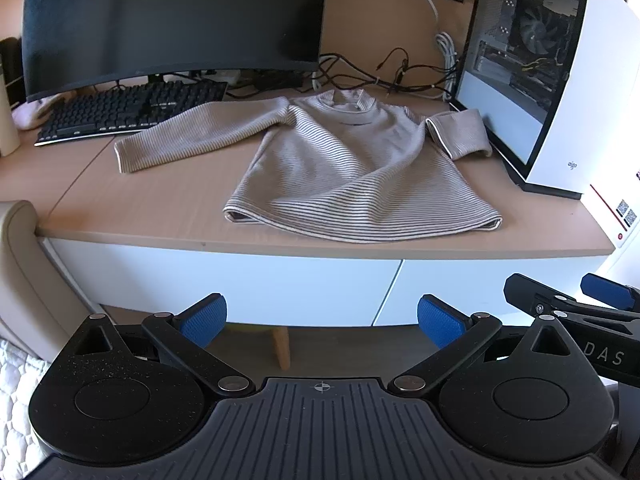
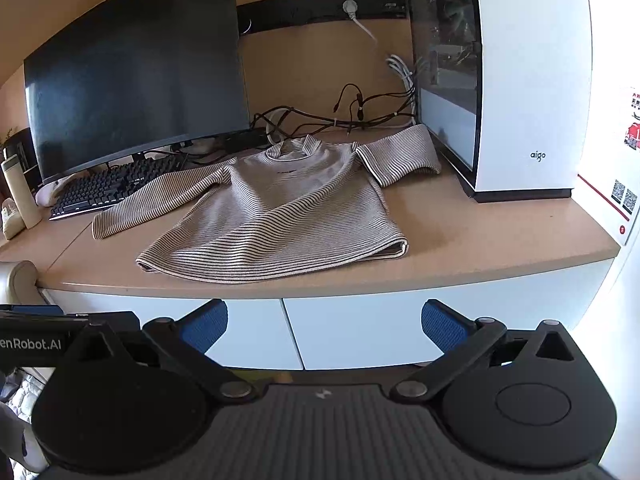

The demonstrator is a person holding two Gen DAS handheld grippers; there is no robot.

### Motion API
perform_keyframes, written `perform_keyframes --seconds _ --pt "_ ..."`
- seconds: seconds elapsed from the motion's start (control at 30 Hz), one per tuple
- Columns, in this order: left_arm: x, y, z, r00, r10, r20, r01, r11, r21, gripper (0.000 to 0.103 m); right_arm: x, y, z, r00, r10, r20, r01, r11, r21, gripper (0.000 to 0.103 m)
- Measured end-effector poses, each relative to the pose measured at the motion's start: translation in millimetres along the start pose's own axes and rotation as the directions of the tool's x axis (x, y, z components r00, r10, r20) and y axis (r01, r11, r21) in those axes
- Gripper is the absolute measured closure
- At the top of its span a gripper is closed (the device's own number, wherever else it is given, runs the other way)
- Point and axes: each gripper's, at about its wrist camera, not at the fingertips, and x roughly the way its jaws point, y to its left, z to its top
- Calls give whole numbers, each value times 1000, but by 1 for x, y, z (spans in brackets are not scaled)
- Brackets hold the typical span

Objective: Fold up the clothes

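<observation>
Left to right on the tan wooden desk: black keyboard under a dark curved monitor; beige striped long-sleeved shirt spread flat at centre; white glass-sided computer case. Left gripper and right gripper hang before the desk edge, jaws wide apart, holding nothing.

striped long-sleeved shirt spread flat on wooden desk, between black keyboard and white computer case; right gripper, jaws apart, before the desk edge.
</observation>
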Motion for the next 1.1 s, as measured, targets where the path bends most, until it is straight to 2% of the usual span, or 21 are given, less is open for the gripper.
perform_keyframes --seconds 0.4,0.6,0.83,1.1 --pt "13 3 13 1000 -16 -9 16 1000 12 0 16 -2 10 1000 9 -16 -9 1000 6 0" --pt "35 5 26 997 -51 -54 51 999 -1 0 40 -15 16 998 -8 -60 9 1000 22 0" --pt "89 1 55 987 -104 -126 103 995 -17 0 90 -26 32 989 -53 -137 60 997 44 0" --pt "154 -4 114 966 -200 -163 203 979 0 0 152 -26 80 978 -124 -165 135 989 59 0"
